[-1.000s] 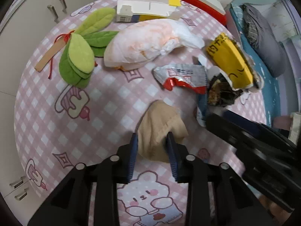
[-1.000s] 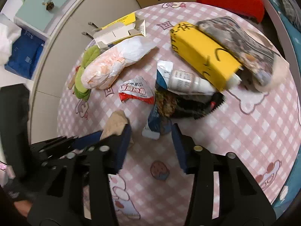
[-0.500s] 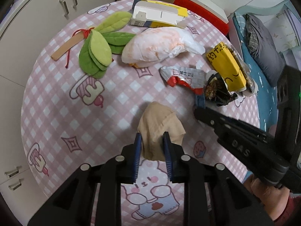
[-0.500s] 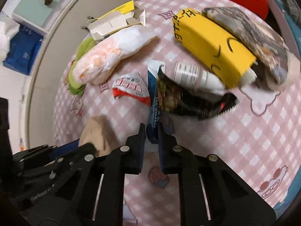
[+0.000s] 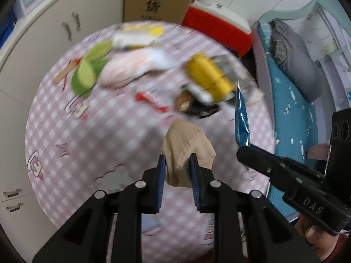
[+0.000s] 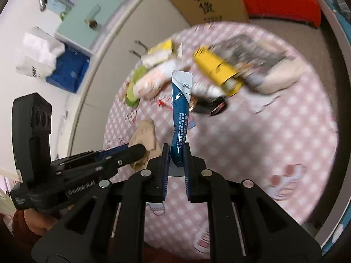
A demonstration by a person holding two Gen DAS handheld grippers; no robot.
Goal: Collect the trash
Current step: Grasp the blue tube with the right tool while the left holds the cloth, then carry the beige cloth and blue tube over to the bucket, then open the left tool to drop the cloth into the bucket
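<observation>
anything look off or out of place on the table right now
Mostly wrappers, as expected. The odd ones: green felt leaves tied to a wooden stick at the far left look like a decoration, not trash. The left gripper holds a crumpled beige cloth; the right gripper a blue sachet.

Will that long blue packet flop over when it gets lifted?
Probably only a little. The blue packet stands nearly upright from the right hand-held gripper, with a slight bend, so it looks fairly stiff. It seems light and thin. Its glossy surface might be slippery.
</observation>
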